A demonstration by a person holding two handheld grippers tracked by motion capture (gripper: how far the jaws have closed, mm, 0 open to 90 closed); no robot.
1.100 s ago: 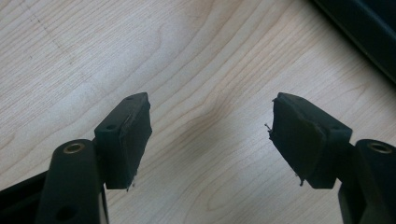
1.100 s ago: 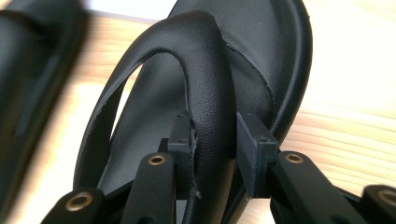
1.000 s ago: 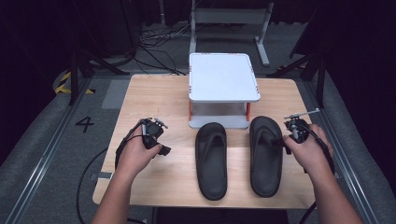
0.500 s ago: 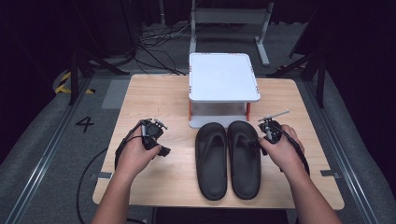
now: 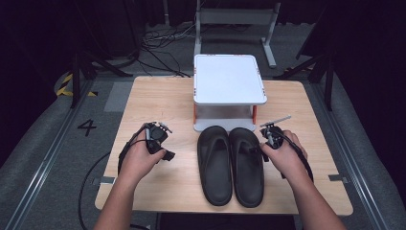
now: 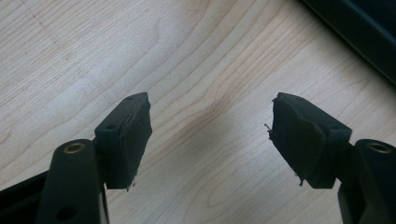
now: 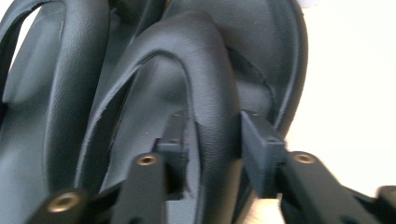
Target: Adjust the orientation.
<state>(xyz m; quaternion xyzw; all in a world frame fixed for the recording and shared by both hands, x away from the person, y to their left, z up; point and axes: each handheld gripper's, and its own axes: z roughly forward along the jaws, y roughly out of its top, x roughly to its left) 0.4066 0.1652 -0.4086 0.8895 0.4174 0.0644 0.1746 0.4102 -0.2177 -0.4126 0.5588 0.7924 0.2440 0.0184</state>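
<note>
Black right sandal (image 5: 247, 165) lies lengthwise just beside its twin (image 5: 215, 164); right gripper (image 5: 265, 145) pinches its strap (image 7: 212, 135), left gripper (image 6: 210, 140) gapes idle over table (image 5: 158, 100)

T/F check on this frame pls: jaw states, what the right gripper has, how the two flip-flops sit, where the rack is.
1. The right gripper is shut on the strap of the right flip-flop. True.
2. The left gripper holds the left flip-flop. False: its jaws are open over bare table.
3. The two flip-flops lie side by side, edges touching. True.
4. The white rack stands at the near table edge, behind the hands. False: it stands beyond the flip-flops' toes.
5. A flip-flop lies on the rack's top. False: both lie on the table.
</note>
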